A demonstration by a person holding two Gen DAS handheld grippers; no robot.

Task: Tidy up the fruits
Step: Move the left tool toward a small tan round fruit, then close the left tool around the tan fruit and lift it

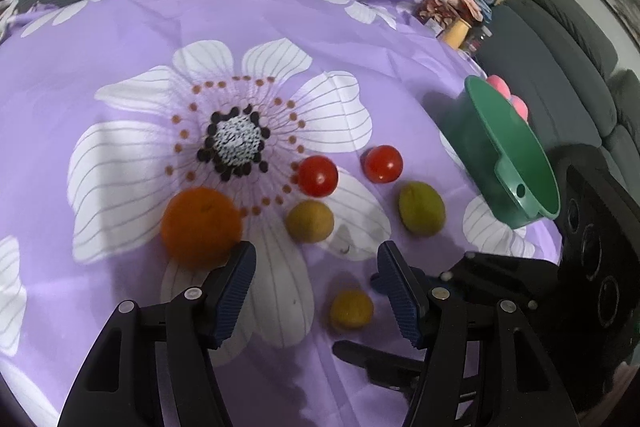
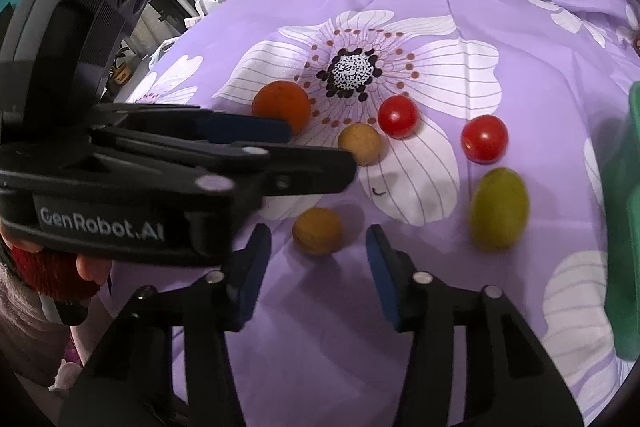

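Fruit on purple cloth (image 1: 120, 27): orange (image 1: 201, 227), 2 tomatoes (image 1: 318, 175) (image 1: 382, 163), green fruit (image 1: 421, 208), 2 brown fruits (image 1: 310, 221) (image 1: 351, 309). Green bowl (image 1: 516, 155) at cloth's right edge. My left gripper (image 1: 316, 263): jaws wide, empty, left pad by orange. My right gripper (image 2: 318, 247): jaws apart, nothing gripped, near brown fruit just ahead.

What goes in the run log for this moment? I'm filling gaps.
stage: reaching | left gripper: open, empty | right gripper: open, nearing brown fruit | green bowl: on cloth
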